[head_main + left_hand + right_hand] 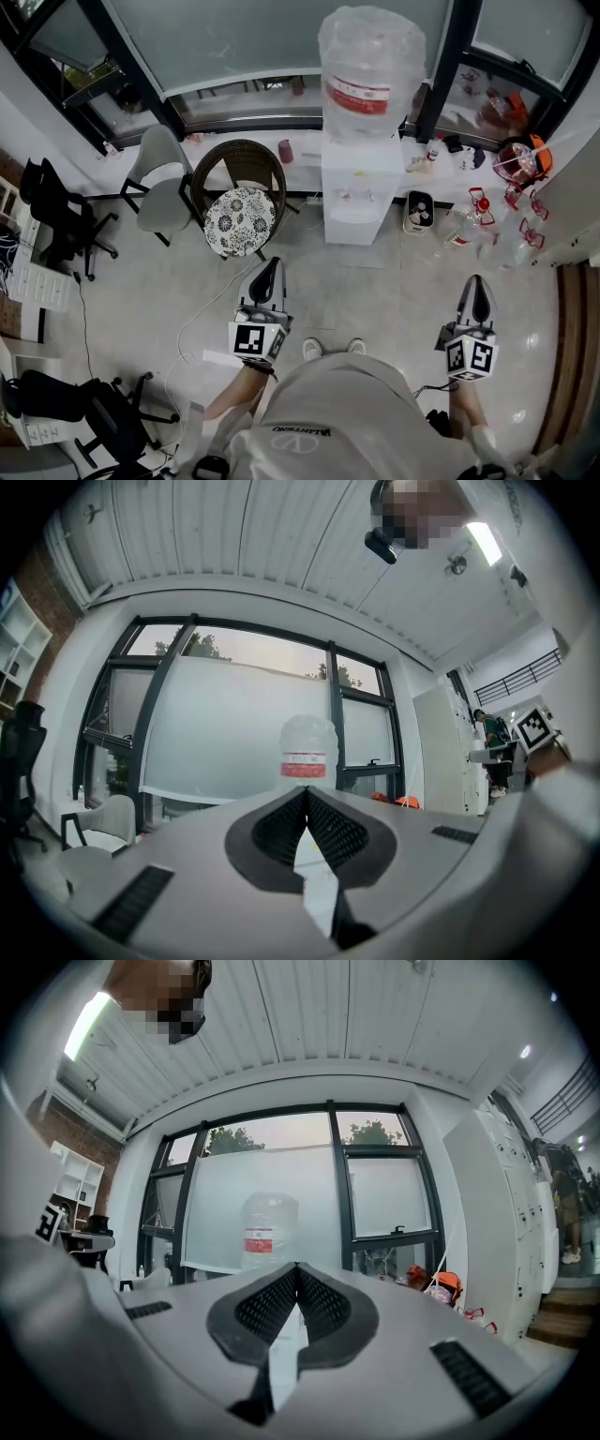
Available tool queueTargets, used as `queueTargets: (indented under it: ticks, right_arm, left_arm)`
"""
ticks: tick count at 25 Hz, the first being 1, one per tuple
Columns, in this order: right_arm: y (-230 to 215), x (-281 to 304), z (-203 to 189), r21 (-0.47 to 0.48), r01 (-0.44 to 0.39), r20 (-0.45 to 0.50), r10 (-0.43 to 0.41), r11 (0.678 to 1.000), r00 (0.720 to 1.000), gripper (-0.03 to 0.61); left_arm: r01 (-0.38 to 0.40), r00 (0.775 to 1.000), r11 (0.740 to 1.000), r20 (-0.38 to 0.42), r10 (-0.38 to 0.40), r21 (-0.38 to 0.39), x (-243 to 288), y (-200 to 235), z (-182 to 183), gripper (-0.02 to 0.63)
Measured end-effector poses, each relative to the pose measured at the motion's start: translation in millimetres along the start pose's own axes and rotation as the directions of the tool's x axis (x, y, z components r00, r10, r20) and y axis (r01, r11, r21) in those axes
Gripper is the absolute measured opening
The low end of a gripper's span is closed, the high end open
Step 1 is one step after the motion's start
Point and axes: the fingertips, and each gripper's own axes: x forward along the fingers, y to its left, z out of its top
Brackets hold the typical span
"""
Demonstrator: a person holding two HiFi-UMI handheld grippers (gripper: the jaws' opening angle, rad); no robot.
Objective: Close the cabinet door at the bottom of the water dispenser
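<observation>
Left gripper and right gripper sit pinched together, empty, well apart from the water dispenser; its door is unclear.

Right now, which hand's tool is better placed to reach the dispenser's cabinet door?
Probably left: the left tool sits slightly nearer the water dispenser than the right tool, aimed straight at it.

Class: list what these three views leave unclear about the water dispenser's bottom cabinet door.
- Head view: the steep downward angle foreshortens the water dispenser front; door open or closed, cannot tell.
- Left gripper view: the left gripper body hides everything below the bottle.
- Right gripper view: the right gripper does likewise.
</observation>
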Motion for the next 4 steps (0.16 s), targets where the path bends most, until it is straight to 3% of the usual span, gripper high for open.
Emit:
queueTargets:
  ticks: [4]
  right_arm:
    - [-2.4, 2.0, -2.4, 0.001, -0.002, 0.001, 0.002, 1.0, 1.0, 0.015]
  left_arm:
    - [0.001, 1.0, 1.0, 0.0, -0.001, -0.006, -0.2, -2.1, -5.5, 0.008]
